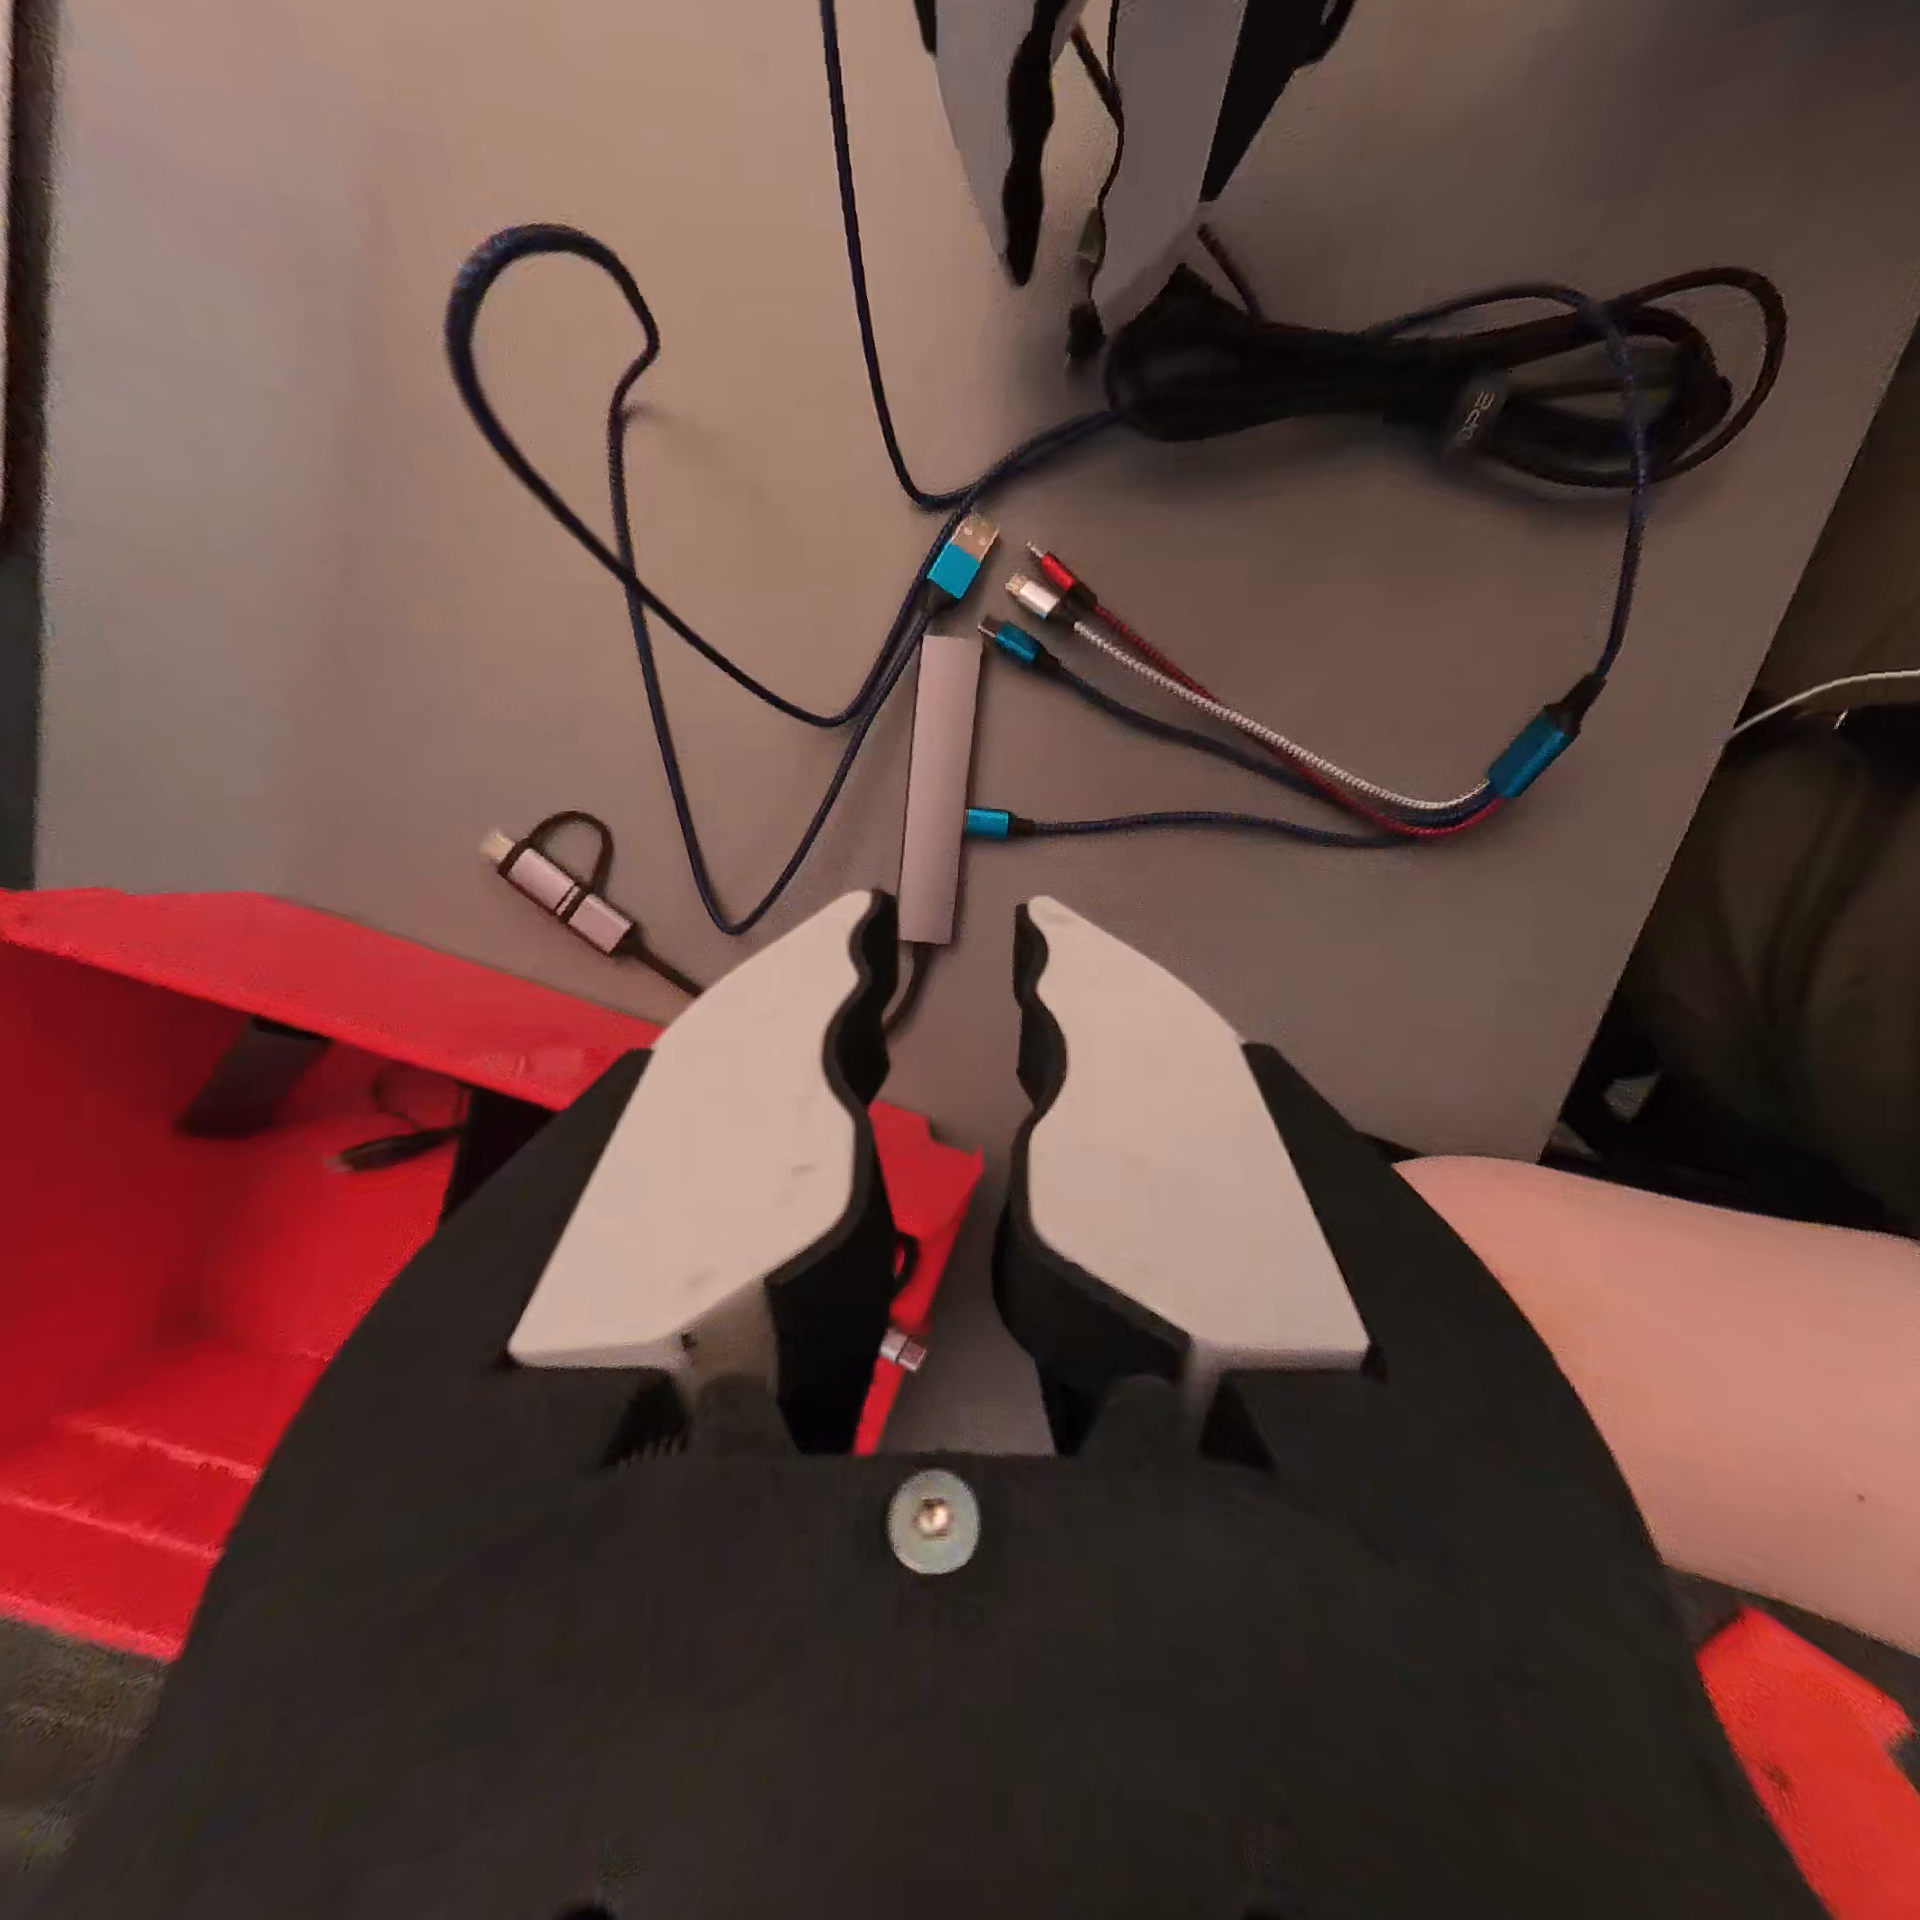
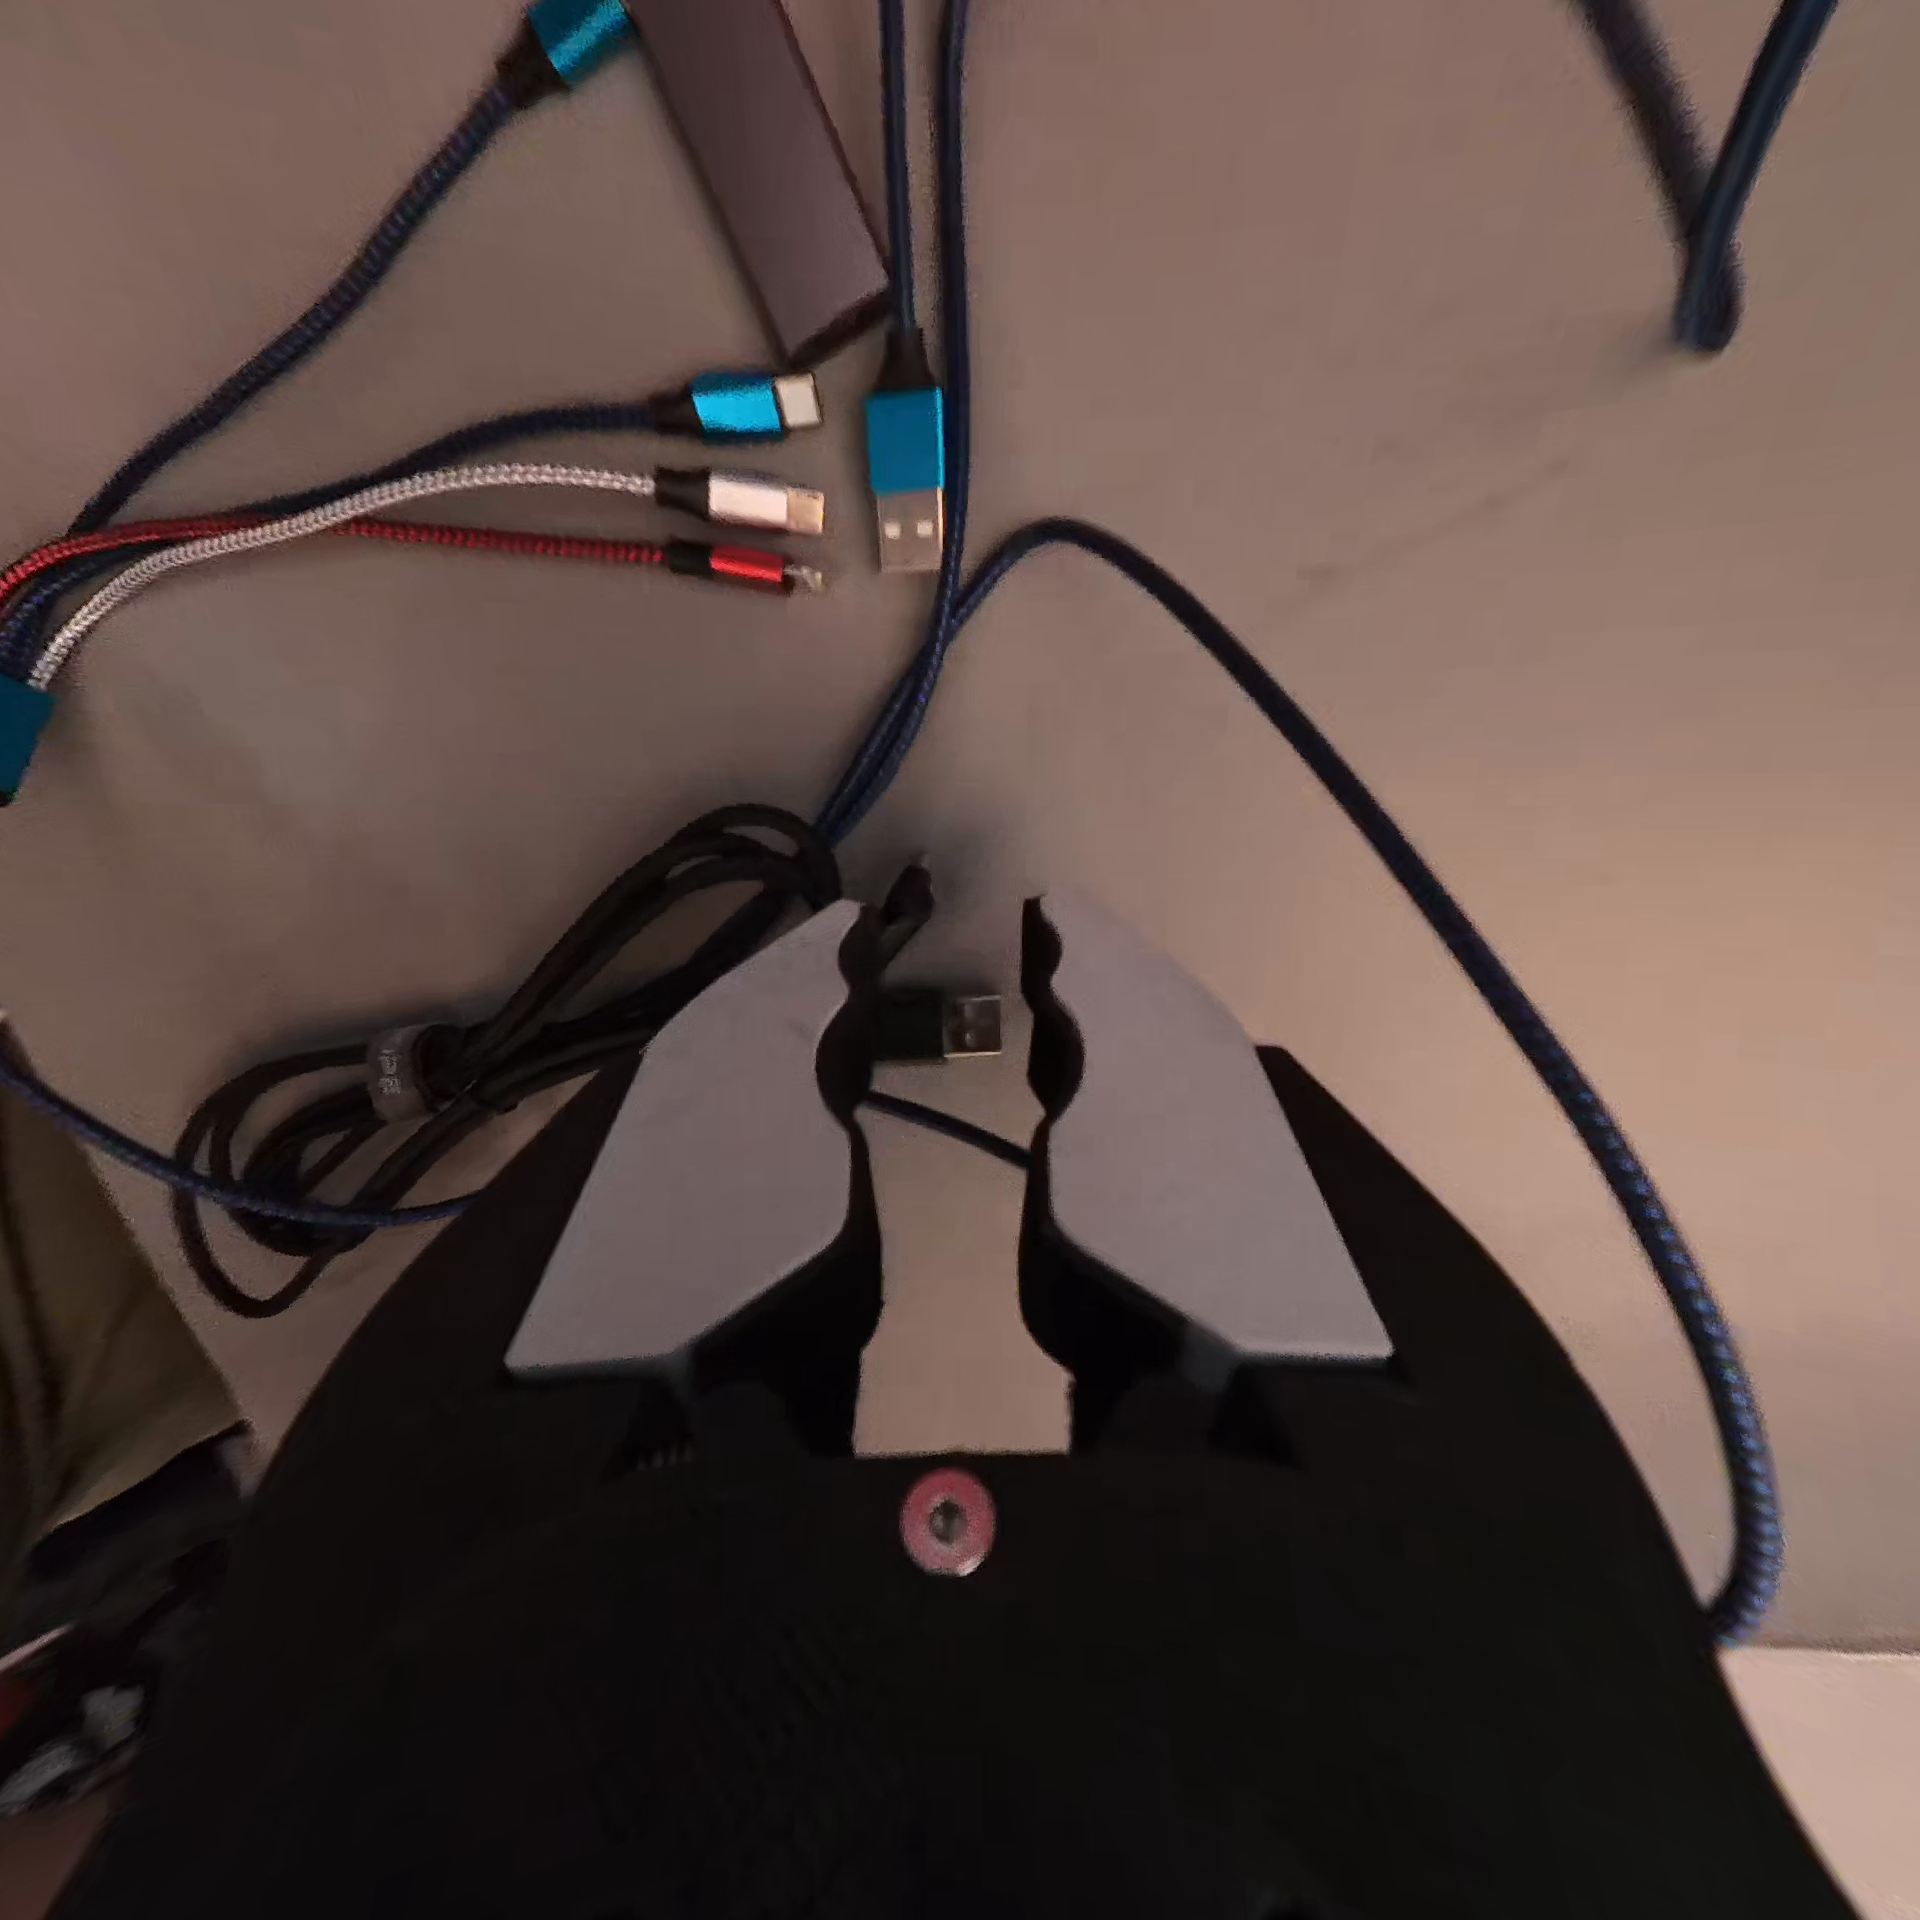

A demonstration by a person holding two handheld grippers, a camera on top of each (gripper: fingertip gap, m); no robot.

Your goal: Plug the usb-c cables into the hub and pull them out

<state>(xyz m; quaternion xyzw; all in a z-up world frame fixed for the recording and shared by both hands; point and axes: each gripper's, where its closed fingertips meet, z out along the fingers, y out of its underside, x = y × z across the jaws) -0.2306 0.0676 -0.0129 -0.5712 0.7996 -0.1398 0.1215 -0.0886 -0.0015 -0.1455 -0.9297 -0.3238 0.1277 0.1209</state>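
Note:
A slim grey hub [image 1: 940, 769] lies on the grey table, with one blue plug [image 1: 987, 824] in its right side. Loose beside its far end lie a blue USB-C plug [image 1: 1013, 644], a silver plug [image 1: 1034, 594], a red plug [image 1: 1055, 568] and a blue USB-A plug [image 1: 961, 561]. My left gripper [image 1: 951, 920] is open and empty, just short of the hub's near end. My right gripper [image 2: 940, 914] is open, with a black USB-A plug [image 2: 940, 1023] lying between its fingers. The right wrist view also shows the hub [image 2: 769, 177] and the blue USB-C plug [image 2: 753, 403].
A coiled black cable bundle [image 1: 1455, 384] lies at the back right, and shows left of the right gripper [image 2: 416, 1091]. A blue splitter [image 1: 1527, 748] joins the braided leads. A small grey adapter [image 1: 566, 894] lies left of the hub. A red box [image 1: 208, 1143] stands below the table's edge.

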